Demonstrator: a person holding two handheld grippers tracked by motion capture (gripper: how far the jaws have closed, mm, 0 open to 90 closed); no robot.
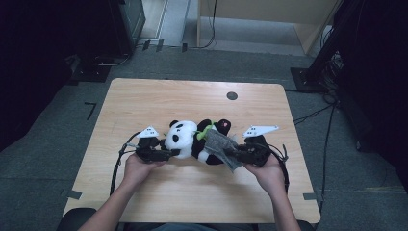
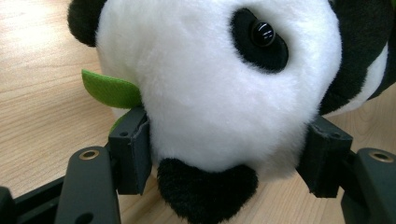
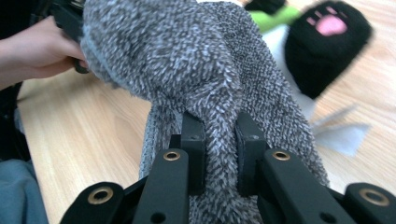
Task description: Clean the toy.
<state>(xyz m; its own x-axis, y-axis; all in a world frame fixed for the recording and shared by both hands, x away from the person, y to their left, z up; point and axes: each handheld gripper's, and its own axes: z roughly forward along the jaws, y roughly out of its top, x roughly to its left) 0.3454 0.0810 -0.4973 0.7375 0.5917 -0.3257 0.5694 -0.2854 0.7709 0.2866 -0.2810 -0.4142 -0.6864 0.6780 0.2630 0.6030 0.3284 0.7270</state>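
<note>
Left gripper [image 2: 224, 158] clamps plush panda [image 1: 185, 138] head; right gripper [image 3: 219, 154] pinches grey fuzzy sock [image 3: 205, 70] beside panda. Step: dressing panda. Next: draw sock over black paw [image 3: 327, 42].

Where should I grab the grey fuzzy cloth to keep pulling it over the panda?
Grip a bunched fold of the grey cloth at its free edge, coming from the person's side, as the right gripper does: the pile bunches into a narrow ridge there, away from the panda's foot.

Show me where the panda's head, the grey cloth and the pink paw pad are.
panda's head [image 2: 210, 93], left gripper view, on the white face.
grey cloth [image 3: 187, 60], right gripper view, on the fuzzy fold above the jaws.
pink paw pad [image 3: 329, 25], right gripper view, on the black foot's sole.
</note>
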